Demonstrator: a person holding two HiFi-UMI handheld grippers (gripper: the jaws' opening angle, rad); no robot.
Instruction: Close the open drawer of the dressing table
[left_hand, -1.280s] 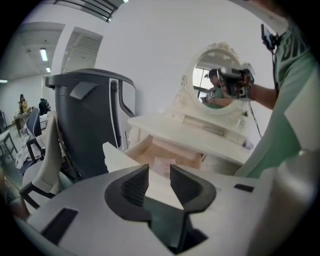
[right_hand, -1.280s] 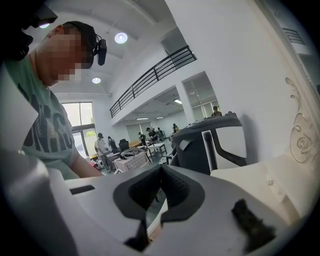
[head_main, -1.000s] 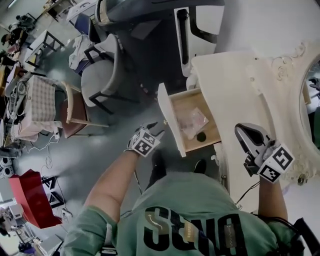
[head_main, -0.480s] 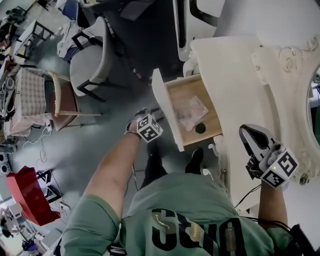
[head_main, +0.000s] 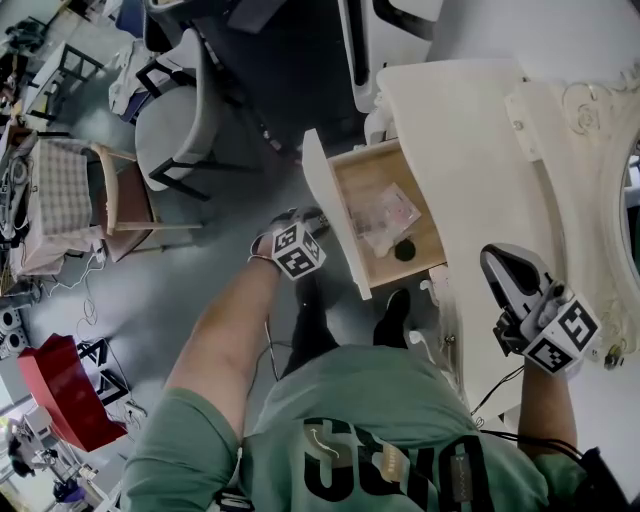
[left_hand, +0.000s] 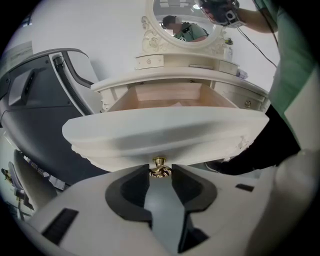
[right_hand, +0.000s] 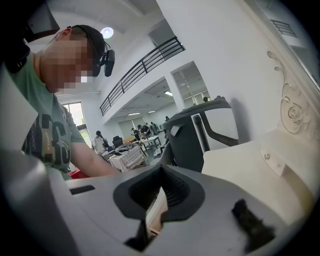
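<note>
The cream dressing table (head_main: 470, 150) stands at the right of the head view with its drawer (head_main: 372, 178) pulled out. The wooden drawer box holds a clear plastic bag (head_main: 385, 218) and a small dark round thing (head_main: 404, 250). My left gripper (head_main: 312, 222) is at the drawer front (left_hand: 165, 132). Its jaws have just been closing, and the brass knob (left_hand: 160, 166) fills the gap between their tips, touching both. My right gripper (head_main: 497, 260) hovers over the tabletop to the right of the drawer, its jaws (right_hand: 160, 170) shut on nothing.
A grey chair (head_main: 170, 125) and a wooden chair (head_main: 125, 205) stand on the floor to the left. A red box (head_main: 60, 385) lies at the lower left. A dark grey machine (left_hand: 45, 110) stands beside the table. The oval mirror (left_hand: 182, 22) rises behind the tabletop.
My left gripper has come down and in against the drawer front, and now sits at the knob. The right gripper has sunk slightly. The drawer stays pulled out.
</note>
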